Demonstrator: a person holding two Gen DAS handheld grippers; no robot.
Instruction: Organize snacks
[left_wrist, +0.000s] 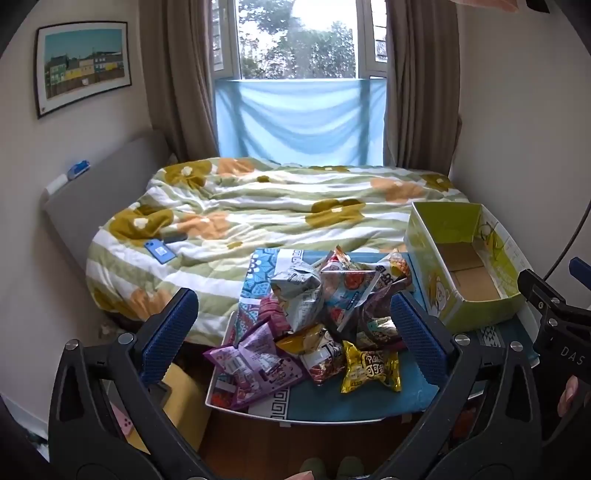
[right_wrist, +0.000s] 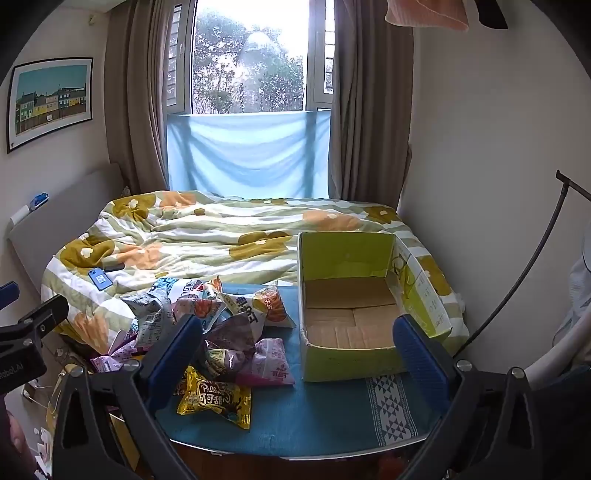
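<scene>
Green box (right_wrist: 347, 317) sits empty at right, ready for the snacks (right_wrist: 221, 332); I hold both grippers (left_wrist: 295, 332) (right_wrist: 295, 350) released, jaws wide.

Both wrist views face bed (left_wrist: 258, 206) and window, tilted down, close over bench (right_wrist: 295, 417); shared: snack pile (left_wrist: 325, 317), box (right_wrist: 351, 306).

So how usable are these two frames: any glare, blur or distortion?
Left wrist view: window blown out, edges fisheye-curved, snack pile sharp. Right wrist view: same backlight glare at the window, cardboard box evenly lit and in focus.
</scene>
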